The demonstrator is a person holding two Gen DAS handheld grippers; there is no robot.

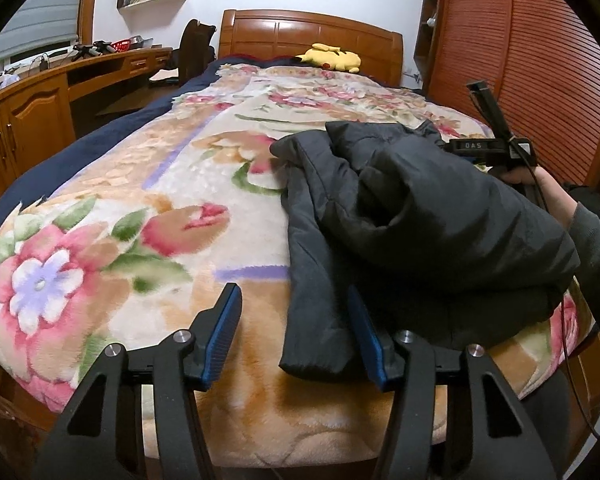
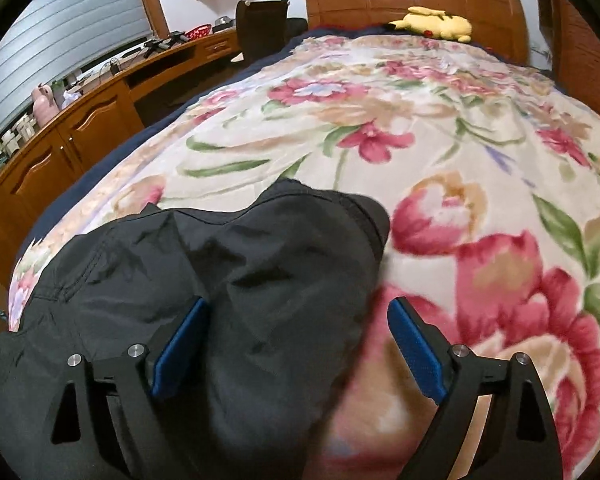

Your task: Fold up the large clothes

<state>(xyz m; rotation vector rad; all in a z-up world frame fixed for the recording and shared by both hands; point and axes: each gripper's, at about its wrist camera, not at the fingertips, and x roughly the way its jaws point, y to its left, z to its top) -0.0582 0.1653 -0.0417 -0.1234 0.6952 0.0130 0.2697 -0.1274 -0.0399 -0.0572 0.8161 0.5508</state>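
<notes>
A bed with a wooden headboard filled both views, covered by a floral blanket, and a yellow plush toy lay near the headboard, well apart from the work. The task's thing, a dark padded jacket, lay bunched at the foot end of the blanket, toward the right side as the left wrist view showed it, with one long panel reaching down to the near edge of the bed. It looked partly gathered, thick layers heaped over one another, not yet a flat, squared fold, so the step in hand seemed to be an early or middle fold with the cloth let go between grasps. The left gripper hung at the near edge with its tongs spread wide; the lower end of the jacket panel lay between them, close to the right-hand blue pad, but nothing was pinched. The right gripper hovered over the jacket's bulk, its tongs likewise spread, with dark cloth lying between and under them and no grip visible. The next move probably called for each gripper to close on a distinct edge or corner, then lift and flatten the heap before folding it over.
</notes>
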